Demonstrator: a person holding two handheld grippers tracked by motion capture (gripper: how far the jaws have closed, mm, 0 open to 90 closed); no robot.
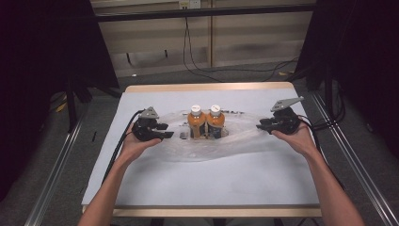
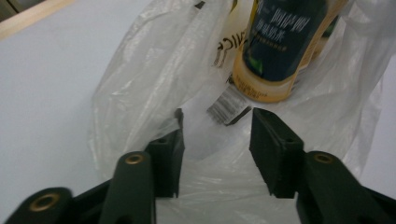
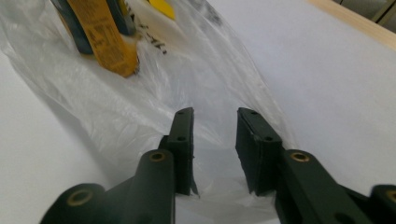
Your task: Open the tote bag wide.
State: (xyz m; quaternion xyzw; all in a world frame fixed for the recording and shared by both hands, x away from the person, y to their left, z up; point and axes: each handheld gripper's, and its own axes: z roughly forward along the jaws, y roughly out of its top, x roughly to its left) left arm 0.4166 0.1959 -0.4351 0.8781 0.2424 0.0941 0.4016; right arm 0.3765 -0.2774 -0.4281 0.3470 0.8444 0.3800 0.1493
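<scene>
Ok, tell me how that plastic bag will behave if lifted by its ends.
The plastic bag looks thin and crinkled, so probably floppy. The two bottles stand upright inside, so it would likely sag at the middle, and they might tip.

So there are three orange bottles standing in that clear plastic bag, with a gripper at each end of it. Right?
Not quite: two bottles, not three. The high view shows them standing side by side in the plastic bag, with the left gripper and right gripper at its ends.
</scene>
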